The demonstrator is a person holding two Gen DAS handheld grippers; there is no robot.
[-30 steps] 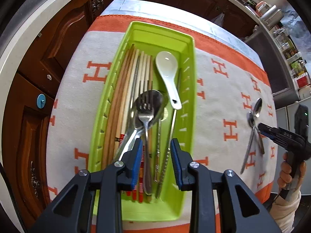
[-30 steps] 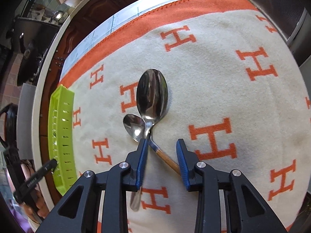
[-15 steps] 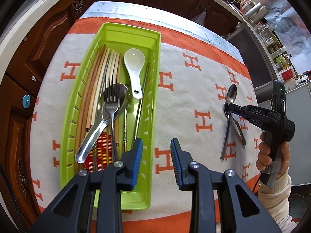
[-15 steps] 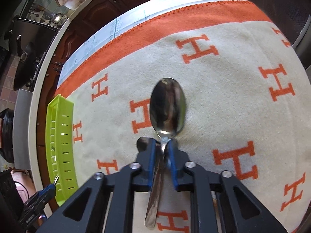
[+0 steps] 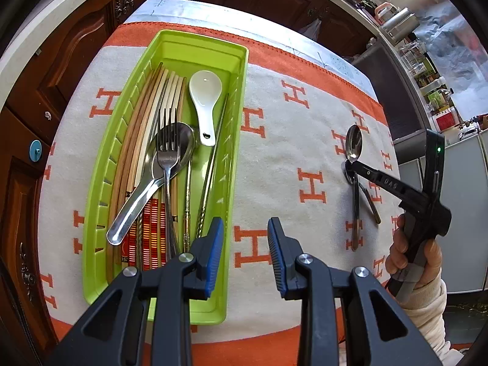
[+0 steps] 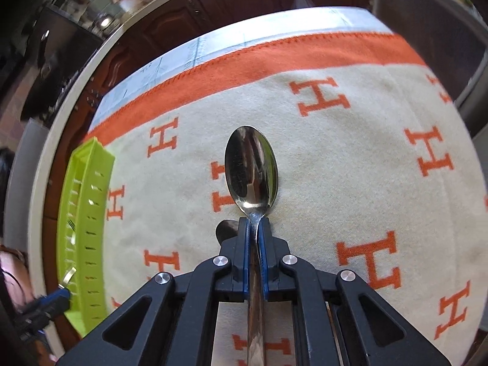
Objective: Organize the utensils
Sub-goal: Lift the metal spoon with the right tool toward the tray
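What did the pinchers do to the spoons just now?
The right gripper closed its fingers on the big spoon, which it was only straddling before. The left gripper slid right, off the green tray, and stayed open. The small spoon stayed on the blanket.

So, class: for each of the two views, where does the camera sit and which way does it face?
Left wrist: on the open left gripper, looking down at the green utensil tray; the person's right hand shows.
Right wrist: on the right gripper, shut on the large steel spoon, facing along it.
Shared: tray, spoon, orange H-patterned cloth, each other's gripper.
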